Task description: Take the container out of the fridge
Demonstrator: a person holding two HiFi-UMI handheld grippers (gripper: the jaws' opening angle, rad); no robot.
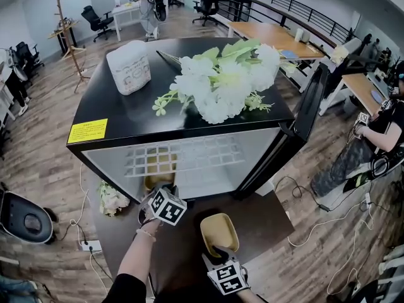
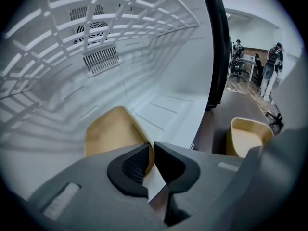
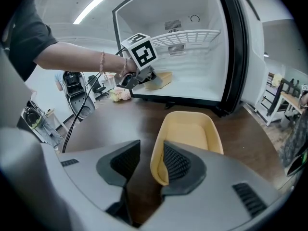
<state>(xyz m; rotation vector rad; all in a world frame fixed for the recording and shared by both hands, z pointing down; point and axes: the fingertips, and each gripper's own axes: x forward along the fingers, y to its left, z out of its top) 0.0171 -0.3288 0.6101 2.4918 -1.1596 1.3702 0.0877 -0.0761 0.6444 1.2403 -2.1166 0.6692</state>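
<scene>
Progress: early, nothing lifted out yet | container (image 2: 113, 131) sits at front edge of fridge (image 1: 126, 112) floor, left of centre | left gripper (image 2: 150, 150) pinched narrow on its rim | right gripper (image 3: 147, 160) wide, loosely straddling rim of second container (image 3: 190, 129) mid-table (image 1: 268, 219) | remaining: draw container out.

You work under bright, even overhead light; a strip light (image 3: 89, 8) glares in the right gripper view. The fridge (image 1: 208, 175) interior washes out white. Both gripper views bend lines strongly and go black at the corners. Nearest foreground is soft.
</scene>
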